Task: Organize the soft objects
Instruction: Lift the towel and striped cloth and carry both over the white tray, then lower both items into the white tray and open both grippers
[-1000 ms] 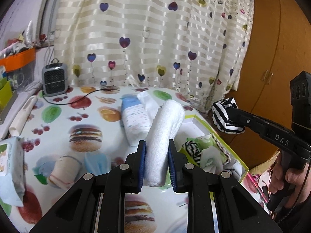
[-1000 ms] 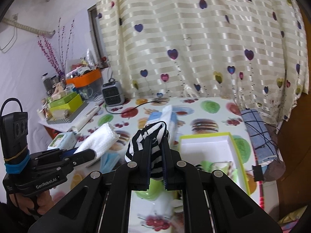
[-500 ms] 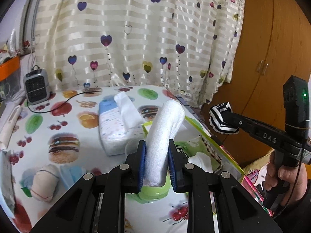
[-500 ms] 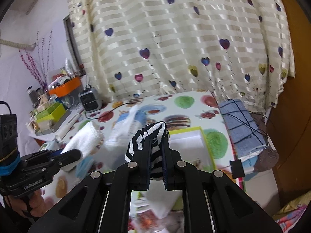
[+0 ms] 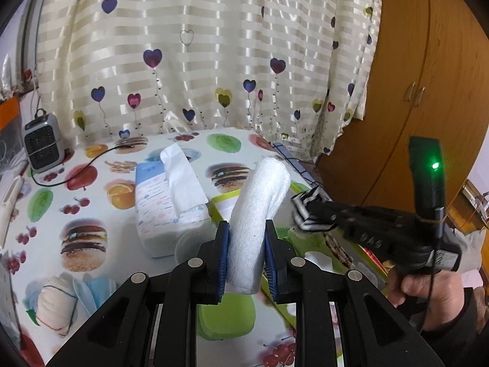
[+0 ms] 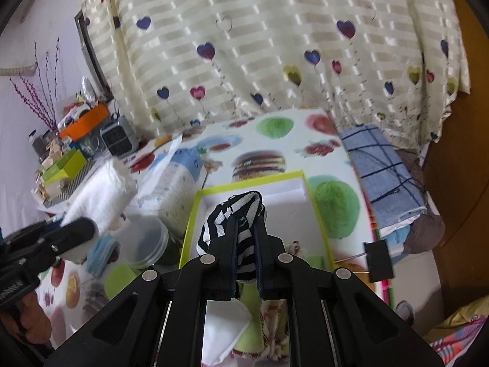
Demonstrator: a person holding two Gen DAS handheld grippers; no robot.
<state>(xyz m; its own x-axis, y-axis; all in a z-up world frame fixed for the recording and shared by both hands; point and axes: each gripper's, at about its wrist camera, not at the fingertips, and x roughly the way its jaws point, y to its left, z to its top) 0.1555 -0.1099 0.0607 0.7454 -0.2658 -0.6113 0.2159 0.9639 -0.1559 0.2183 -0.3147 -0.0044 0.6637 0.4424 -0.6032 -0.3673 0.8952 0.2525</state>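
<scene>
My left gripper is shut on a rolled white towel and holds it upright above the table, beside the yellow-green box. My right gripper is shut on a black-and-white striped sock bundle and holds it over the white inside of the box. In the left wrist view the striped sock hangs to the right of the towel. In the right wrist view the towel sits left of the box. Soft items lie in the box's near end.
A tissue pack stands left of the box. A clear plastic jar and a blue face mask lie near it. A small grey heater is at the back left. A blue checked cloth lies at the table's right edge.
Both grippers have moved right and forward toward the box. The right gripper with the striped sock now hangs over the box's inside, lower and closer to the towel.
</scene>
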